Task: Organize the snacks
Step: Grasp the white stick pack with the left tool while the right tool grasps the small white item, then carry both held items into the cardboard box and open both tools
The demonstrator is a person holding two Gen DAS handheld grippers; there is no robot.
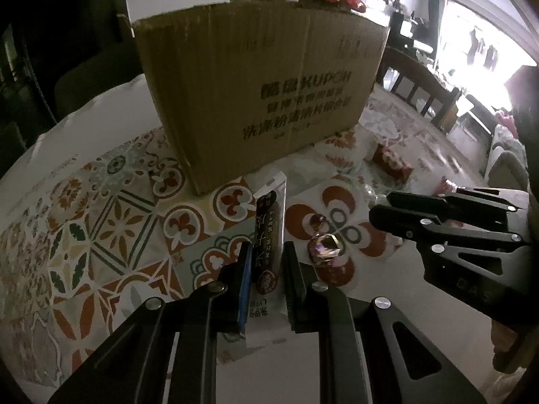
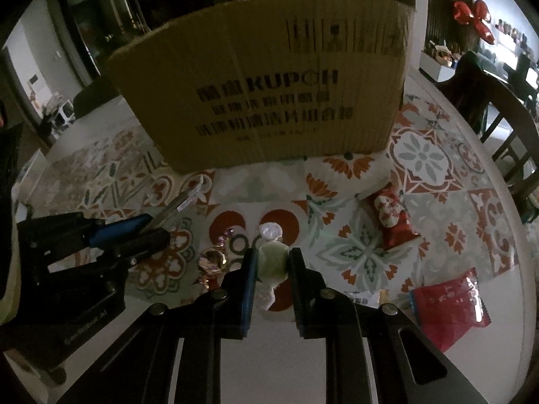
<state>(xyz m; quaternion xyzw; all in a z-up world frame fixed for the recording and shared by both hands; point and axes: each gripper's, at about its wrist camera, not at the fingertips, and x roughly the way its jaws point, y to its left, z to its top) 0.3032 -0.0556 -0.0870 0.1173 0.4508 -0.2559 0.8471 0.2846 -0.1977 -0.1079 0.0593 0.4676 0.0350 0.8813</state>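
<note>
Your left hand-held gripper [image 1: 266, 256] grips a long white-and-black snack stick [image 1: 269, 232], your right hand-held gripper [image 2: 272, 262] a pale green wrapped candy [image 2: 271, 257]; the purple foil candy [image 1: 326, 248] and red snack packets [image 2: 392, 217] wait on the patterned tabletop [image 1: 111, 222], outside the brown cardboard box [image 1: 259, 97].

The cardboard box [image 1: 259, 91] hides its inside and the desk [image 1: 84, 222] behind it. Its smaller print is too blurred to read. The red packet [image 2: 451, 309] lies partly behind the right tongs [image 2: 271, 262].
</note>
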